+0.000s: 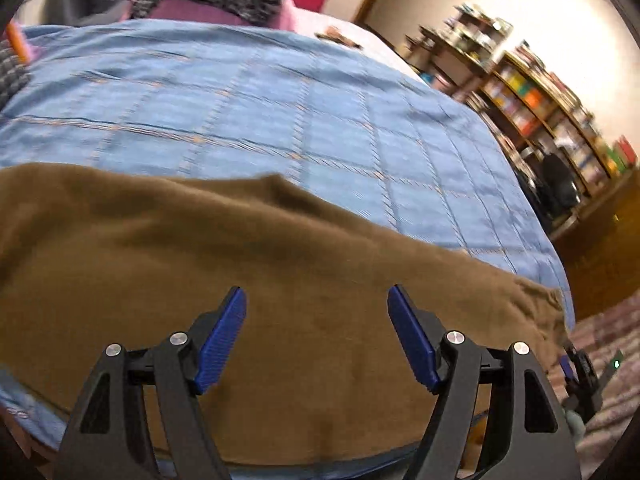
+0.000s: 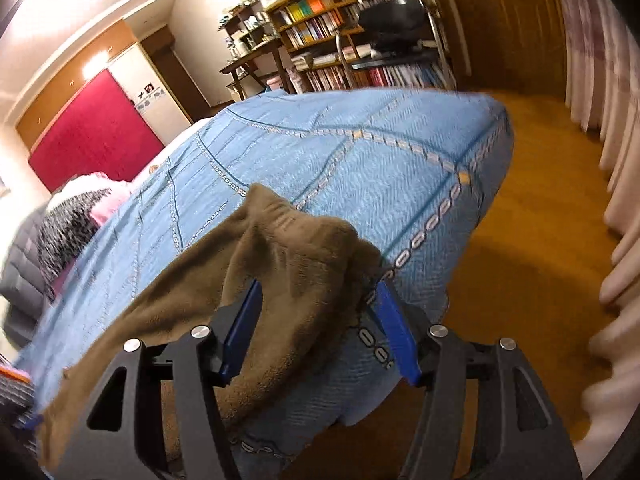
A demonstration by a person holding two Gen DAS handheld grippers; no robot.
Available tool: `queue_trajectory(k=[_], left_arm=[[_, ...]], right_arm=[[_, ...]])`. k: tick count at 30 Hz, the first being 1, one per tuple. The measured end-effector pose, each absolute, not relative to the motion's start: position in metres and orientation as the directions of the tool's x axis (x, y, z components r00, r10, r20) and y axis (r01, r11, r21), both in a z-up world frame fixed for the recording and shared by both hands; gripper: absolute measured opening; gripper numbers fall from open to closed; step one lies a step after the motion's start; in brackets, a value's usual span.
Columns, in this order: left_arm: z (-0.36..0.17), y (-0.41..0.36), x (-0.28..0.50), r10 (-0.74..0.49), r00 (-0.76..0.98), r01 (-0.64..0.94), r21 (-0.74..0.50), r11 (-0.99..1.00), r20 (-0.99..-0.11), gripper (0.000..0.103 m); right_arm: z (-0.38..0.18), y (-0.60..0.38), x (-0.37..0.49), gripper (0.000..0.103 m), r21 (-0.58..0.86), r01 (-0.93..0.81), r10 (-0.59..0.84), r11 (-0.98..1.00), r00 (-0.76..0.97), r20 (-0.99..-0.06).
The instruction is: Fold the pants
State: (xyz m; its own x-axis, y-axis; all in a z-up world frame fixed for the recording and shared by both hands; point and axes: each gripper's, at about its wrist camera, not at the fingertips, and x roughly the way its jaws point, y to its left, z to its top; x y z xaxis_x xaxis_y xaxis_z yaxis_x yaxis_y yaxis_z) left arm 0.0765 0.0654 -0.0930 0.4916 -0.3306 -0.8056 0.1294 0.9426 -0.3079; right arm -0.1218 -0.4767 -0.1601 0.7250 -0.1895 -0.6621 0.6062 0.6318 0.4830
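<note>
The soft brown fleece pants [image 1: 248,264] are lying across the lower half of the left wrist frame on the blue quilted bed cover [image 1: 248,104]. The left gripper [image 1: 316,300] is hovering with jaws apart. The right gripper [image 2: 318,292] is spreading wide around a raised pants end [image 2: 296,248], not clamping it.

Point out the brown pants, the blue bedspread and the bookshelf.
brown pants [image 1: 280,280], left wrist view, middle of the spread fabric.
blue bedspread [image 1: 224,112], left wrist view, bare quilted top.
bookshelf [image 2: 320,12], right wrist view, row of coloured books.
</note>
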Motion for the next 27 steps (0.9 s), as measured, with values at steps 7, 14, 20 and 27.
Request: queue_trajectory(k=[7, 14, 20, 27], left_arm=[[-0.114, 0.025, 0.076, -0.348, 0.425, 0.205, -0.286, 0.936, -0.835, 0.073], [-0.138, 0.006, 0.071, -0.331, 0.373, 0.237, -0.256, 0.937, -0.867, 0.073], [-0.151, -0.003, 0.067, -0.300, 0.363, 0.272, -0.207, 0.940, -0.882, 0.076], [-0.144, 0.002, 0.070, -0.330, 0.359, 0.258, -0.247, 0.934, -0.873, 0.076]], right_arm=[[-0.181, -0.486, -0.114, 0.061, 0.562, 0.592, -0.140, 0.577, 0.750, -0.646], [-0.180, -0.485, -0.106, 0.059, 0.569, 0.577, -0.143, 0.586, 0.765, -0.628], [-0.173, -0.484, -0.104, 0.021, 0.558, 0.561, -0.125, 0.611, 0.765, -0.632], [-0.120, -0.447, -0.093, 0.018, 0.491, 0.458, -0.133, 0.741, 0.817, -0.561]])
